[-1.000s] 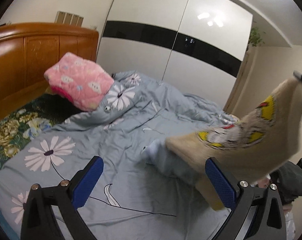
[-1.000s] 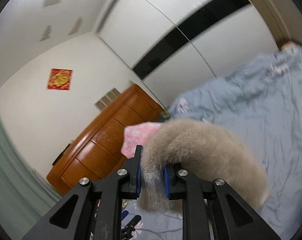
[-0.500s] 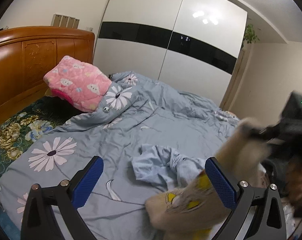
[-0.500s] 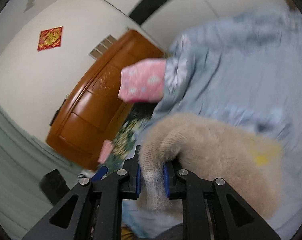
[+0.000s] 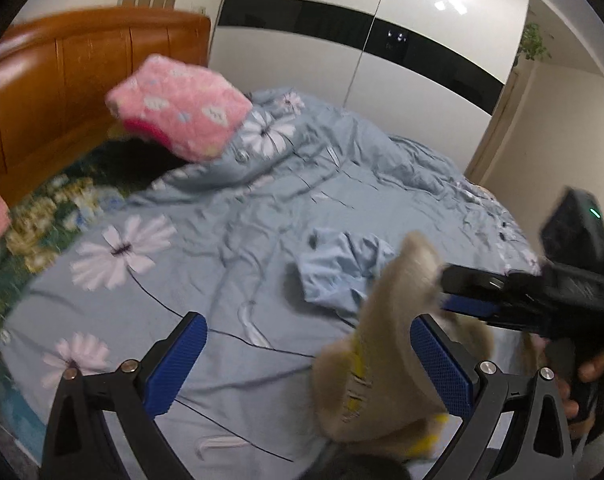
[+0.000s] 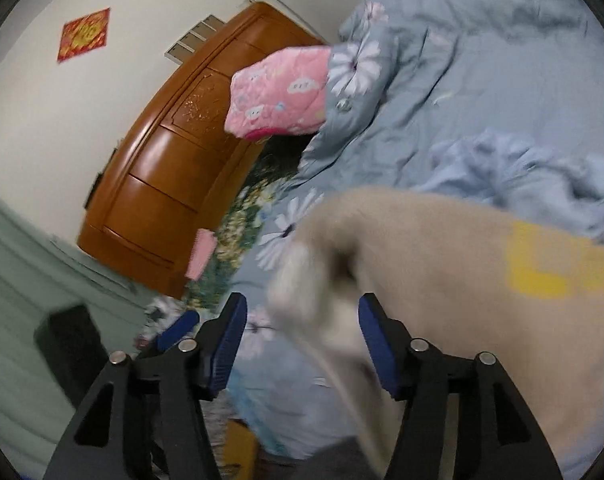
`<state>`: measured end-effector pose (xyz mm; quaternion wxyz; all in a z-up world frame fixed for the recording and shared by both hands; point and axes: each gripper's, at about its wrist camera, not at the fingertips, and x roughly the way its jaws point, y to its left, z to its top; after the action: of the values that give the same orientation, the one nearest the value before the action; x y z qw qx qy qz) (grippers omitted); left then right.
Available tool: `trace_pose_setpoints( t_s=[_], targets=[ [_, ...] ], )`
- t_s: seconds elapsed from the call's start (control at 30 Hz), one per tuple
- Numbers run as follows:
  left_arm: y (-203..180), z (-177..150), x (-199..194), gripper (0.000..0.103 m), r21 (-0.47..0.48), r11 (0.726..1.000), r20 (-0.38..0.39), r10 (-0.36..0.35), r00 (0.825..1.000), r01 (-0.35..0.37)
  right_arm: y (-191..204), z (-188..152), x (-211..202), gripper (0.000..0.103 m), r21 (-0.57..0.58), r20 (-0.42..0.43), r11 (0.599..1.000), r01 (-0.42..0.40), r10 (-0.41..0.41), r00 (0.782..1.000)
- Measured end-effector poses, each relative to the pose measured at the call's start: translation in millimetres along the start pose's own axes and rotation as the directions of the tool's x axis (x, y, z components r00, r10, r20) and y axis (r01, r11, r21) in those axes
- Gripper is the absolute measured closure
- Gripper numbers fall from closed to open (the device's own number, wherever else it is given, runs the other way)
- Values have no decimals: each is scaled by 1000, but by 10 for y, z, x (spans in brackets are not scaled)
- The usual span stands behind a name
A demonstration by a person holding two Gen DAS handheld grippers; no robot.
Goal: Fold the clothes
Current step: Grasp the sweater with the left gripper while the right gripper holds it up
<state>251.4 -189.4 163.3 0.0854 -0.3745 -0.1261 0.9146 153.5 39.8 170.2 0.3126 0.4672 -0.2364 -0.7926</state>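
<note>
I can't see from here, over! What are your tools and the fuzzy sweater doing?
Right tool just opened, beige sweater loose between. Left tool open. Blue shirt crumpled behind.

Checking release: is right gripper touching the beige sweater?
Cannot tell. Right wrist view: right gripper has just been opening, beige sweater between its jaws; gap at one pad, blur hides the other.

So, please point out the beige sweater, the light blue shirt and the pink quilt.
beige sweater (image 6: 462,280), right wrist view, on its fuzzy upper surface.
light blue shirt (image 5: 342,268), left wrist view, on its crumpled middle.
pink quilt (image 5: 182,112), left wrist view, on its patterned top face.
</note>
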Motion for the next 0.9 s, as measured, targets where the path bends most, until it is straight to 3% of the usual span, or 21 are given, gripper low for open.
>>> trace_pose_setpoints(
  t_s=[0.17, 0.23, 0.4, 0.6, 0.7, 0.8, 0.9],
  targets=[
    [-153, 13, 267, 0, 24, 999, -54, -29, 998, 31, -561, -324, -502, 39, 105, 68, 990, 99, -106, 992],
    [-202, 46, 432, 0, 35, 998, -83, -39, 996, 42, -889, -514, -618, 39, 166, 55, 969, 182, -194, 979],
    [-252, 155, 992, 0, 11, 998, -199, -57, 978, 60, -1287, -811, -551, 39, 240, -7, 942, 234, -240, 971],
    [-374, 54, 1441, 0, -29, 998, -291, -69, 954, 64, -1201, -784, -319, 39, 176, -4, 952, 249, -252, 968],
    [-362, -23, 1596, 0, -83, 995, -319, -86, 944, 62, -1055, -752, -269, 39, 124, 12, 946, 299, -302, 953],
    [-242, -50, 1586, 0, -145, 988, -296, -101, 950, 60, -806, -762, -279, 39, 48, 72, 947, 318, -320, 945],
    [-104, -60, 1506, 0, -156, 987, -274, -77, 959, 35, -495, -754, -101, 39, -87, 64, 960, 266, -261, 963]
  ],
)
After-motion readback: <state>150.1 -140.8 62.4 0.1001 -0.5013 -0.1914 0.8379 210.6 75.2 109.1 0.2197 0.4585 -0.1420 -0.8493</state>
